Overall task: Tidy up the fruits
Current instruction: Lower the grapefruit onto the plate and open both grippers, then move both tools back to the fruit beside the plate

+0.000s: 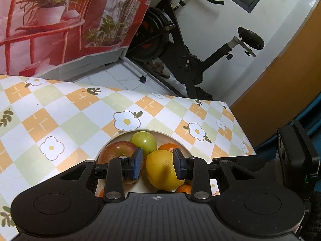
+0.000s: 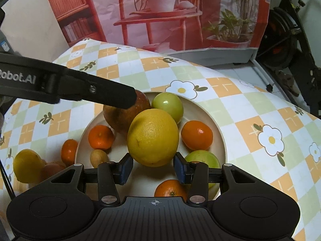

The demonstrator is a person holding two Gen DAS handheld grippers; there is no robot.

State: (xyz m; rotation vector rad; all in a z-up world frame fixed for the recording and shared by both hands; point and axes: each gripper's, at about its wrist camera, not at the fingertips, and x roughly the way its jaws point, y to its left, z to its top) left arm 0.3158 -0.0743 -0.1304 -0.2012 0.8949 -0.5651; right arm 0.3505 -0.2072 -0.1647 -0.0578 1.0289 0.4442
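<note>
Quick take on the yellow fruit [image 2: 152, 136], since it's the big one here. It sits in the middle of the plate [image 2: 196, 108] on the worktop [image 2: 250, 108], leaning against the apple [image 2: 118, 120], with a green fruit [image 2: 167, 104] right behind it and a mandarin [image 2: 196, 134] just beside it. A few more fruits lie off the plate on the cloth to the left.

Both claws are released, nothing in either. The right claw [image 2: 153, 169] hangs just short of the yellow fruit, pads apart but narrower than the fruit looks. The left claw [image 1: 157, 165] looks down at the same pile with a similarly small gap, and from the right wrist view its finger pokes in over the apple.

How it'll handle, my guess:
- probably the heaviest thing on the plate, so it needs a firm squeeze
- the rind looks pebbly and firm, which should give decent grip and not bruise easily
- it's round, so it'll roll or pop out if pinched off-centre

I'd open way wider and take it across the widest part, pads on opposite sides. Also watch the neighbours, because the apple and green fruit touch it and could shift once it lifts.
</note>
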